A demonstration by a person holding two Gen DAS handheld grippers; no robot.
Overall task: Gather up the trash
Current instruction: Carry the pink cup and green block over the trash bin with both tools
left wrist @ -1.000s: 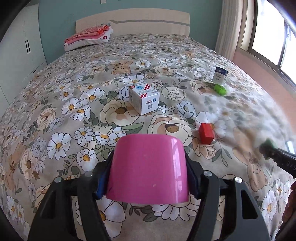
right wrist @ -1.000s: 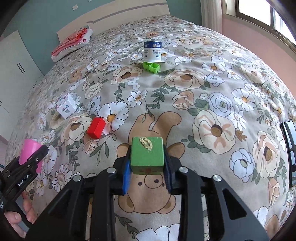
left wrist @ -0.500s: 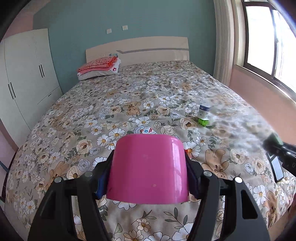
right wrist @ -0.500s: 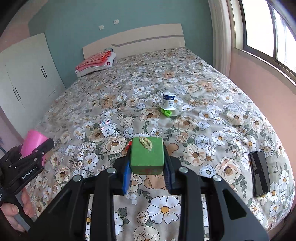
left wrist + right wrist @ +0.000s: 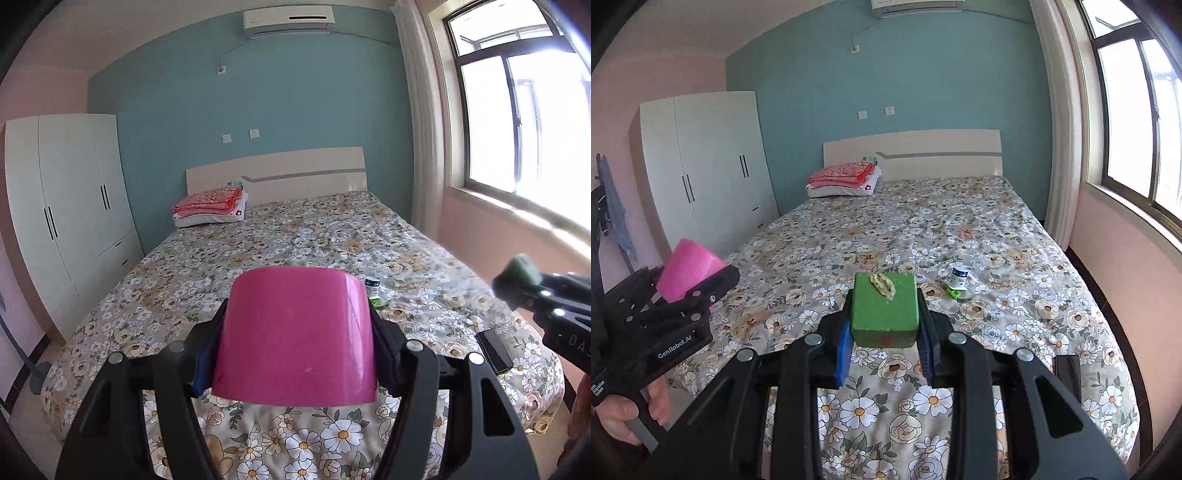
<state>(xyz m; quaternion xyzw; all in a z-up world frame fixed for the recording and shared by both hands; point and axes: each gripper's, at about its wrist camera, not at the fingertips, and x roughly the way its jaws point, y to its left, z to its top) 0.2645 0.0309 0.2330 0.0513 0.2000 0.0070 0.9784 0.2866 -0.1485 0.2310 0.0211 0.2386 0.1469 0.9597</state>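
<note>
From the left wrist camera, the left gripper (image 5: 295, 332) fills the lower foreground with its jaws closed around a pink cup (image 5: 295, 332), held upside down so its wide rim faces the camera, lifted clear above the foot of a bed (image 5: 295, 240) covered in a floral spread. At the right edge, blurred, the right gripper (image 5: 524, 284) carries a green block (image 5: 517, 277). Out on the bed, partly hidden behind the cup, a small white and blue container (image 5: 372, 286) stands with a green scrap (image 5: 376, 302) just beside it, and a dark phone (image 5: 494, 350) lies near the bed's right edge. From the right wrist camera, the right gripper's jaws are clamped on the sides of the green block (image 5: 884, 308), which has a pale crumbly smear on its top face; it too is held in the air over the bed's foot. At the left, a person's hand (image 5: 628, 410) holds the left gripper (image 5: 690, 280) with the pink cup (image 5: 689, 267). The container (image 5: 959, 277) and the green scrap (image 5: 955, 293) remain on the spread, well apart from both grippers. So two items appear collected and in hand, while at least those two pieces look left to pick up (no bin or bag is visible in either view, so where the held items should go cannot be told).
</note>
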